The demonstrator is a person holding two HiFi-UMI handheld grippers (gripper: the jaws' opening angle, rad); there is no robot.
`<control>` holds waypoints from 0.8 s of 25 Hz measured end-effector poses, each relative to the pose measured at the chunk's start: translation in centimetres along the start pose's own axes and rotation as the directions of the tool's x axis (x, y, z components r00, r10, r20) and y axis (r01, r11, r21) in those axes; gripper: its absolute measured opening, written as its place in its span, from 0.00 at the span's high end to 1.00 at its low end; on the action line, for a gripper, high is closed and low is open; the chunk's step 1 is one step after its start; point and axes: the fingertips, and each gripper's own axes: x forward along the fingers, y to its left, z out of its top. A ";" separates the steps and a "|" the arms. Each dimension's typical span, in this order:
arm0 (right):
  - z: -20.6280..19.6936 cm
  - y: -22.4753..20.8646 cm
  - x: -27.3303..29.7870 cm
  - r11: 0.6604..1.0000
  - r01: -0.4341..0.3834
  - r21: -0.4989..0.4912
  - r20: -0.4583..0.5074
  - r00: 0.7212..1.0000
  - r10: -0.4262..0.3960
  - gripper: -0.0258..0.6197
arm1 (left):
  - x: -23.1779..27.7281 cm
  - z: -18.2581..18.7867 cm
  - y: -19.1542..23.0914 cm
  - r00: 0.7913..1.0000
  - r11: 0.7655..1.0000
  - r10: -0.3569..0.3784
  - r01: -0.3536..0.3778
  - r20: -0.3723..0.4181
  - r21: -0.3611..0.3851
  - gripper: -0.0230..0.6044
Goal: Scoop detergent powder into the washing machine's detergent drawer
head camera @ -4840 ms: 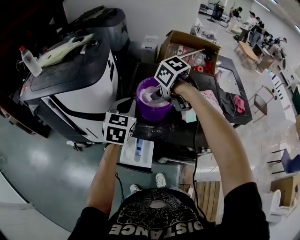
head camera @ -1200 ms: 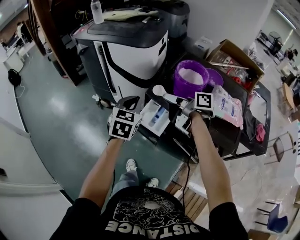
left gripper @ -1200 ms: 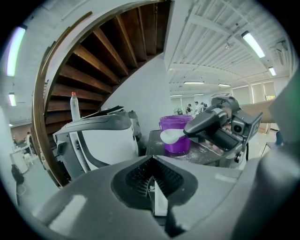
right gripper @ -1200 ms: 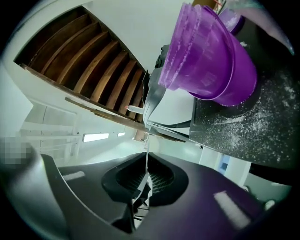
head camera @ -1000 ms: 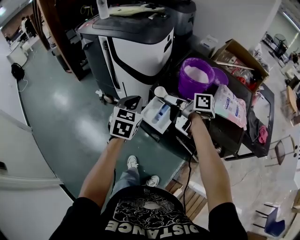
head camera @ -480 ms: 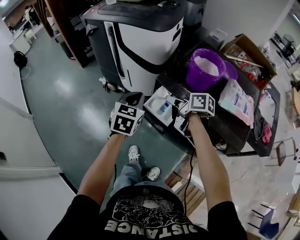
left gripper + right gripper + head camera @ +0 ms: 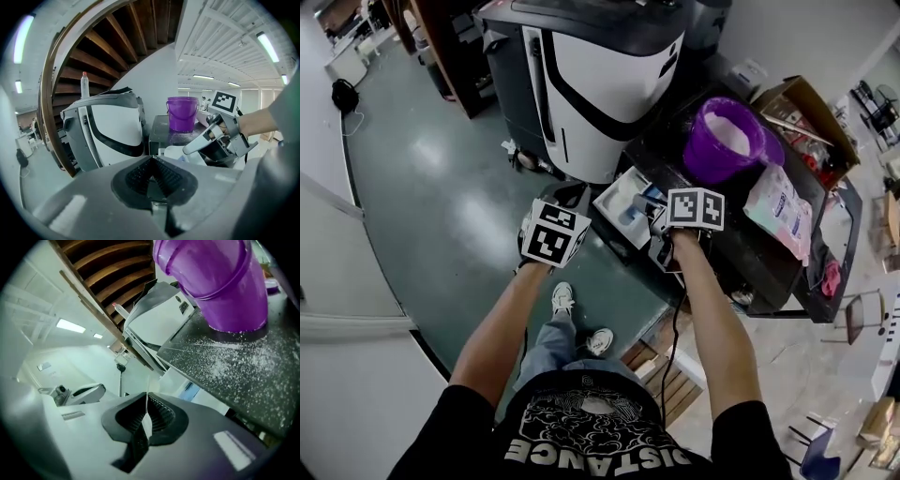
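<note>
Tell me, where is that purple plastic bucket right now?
The purple plastic bucket stands at the head view's upper right on the dark speckled table, between the white-and-black washing machine and the open cardboard box.

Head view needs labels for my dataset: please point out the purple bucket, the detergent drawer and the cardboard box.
Purple bucket point(image 7: 705, 167): head view, on its outer wall.
Detergent drawer point(image 7: 611, 200): head view, on its white left wall.
Cardboard box point(image 7: 803, 97): head view, on its brown flap.
</note>
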 end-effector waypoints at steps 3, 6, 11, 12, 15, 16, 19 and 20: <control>-0.2 -0.3 0.3 0.995 0.048 -0.089 -0.028 0.998 -0.051 0.90 | 0.1 -0.2 -0.1 1.000 1.000 -0.004 0.004 -0.004 -0.002 0.96; -0.4 -0.6 0.5 0.976 0.099 -0.195 -0.058 0.992 -0.112 0.90 | 0.0 -0.4 -0.2 1.000 1.000 -0.004 0.004 -0.008 -0.004 0.96; -0.8 -1.0 0.6 0.936 0.144 -0.321 -0.083 0.980 -0.180 0.90 | 0.1 -0.4 -0.2 1.000 1.000 -0.004 0.004 0.006 -0.005 0.96; -0.8 -1.1 0.7 0.928 0.152 -0.340 -0.084 0.978 -0.191 0.90 | 0.1 -0.5 -0.3 1.000 1.000 -0.005 0.005 0.004 -0.006 0.96; -0.9 -1.1 0.7 0.893 0.174 -0.415 -0.087 0.970 -0.229 0.90 | -0.1 -0.8 -0.3 1.000 1.000 -0.005 0.005 -0.007 -0.007 0.96; -1.0 -1.0 0.7 0.880 0.176 -0.442 -0.090 0.967 -0.239 0.90 | -0.1 -0.8 -0.3 1.000 1.000 -0.004 0.004 -0.011 -0.009 0.96; -1.2 -0.7 0.8 0.837 0.179 -0.517 -0.096 0.960 -0.264 0.90 | -0.3 -0.9 -0.3 1.000 1.000 -0.006 0.006 -0.013 -0.016 0.96; -1.3 -0.7 0.8 0.822 0.182 -0.539 -0.096 0.957 -0.274 0.90 | -0.3 -1.0 -0.3 1.000 1.000 -0.007 0.007 -0.014 -0.018 0.96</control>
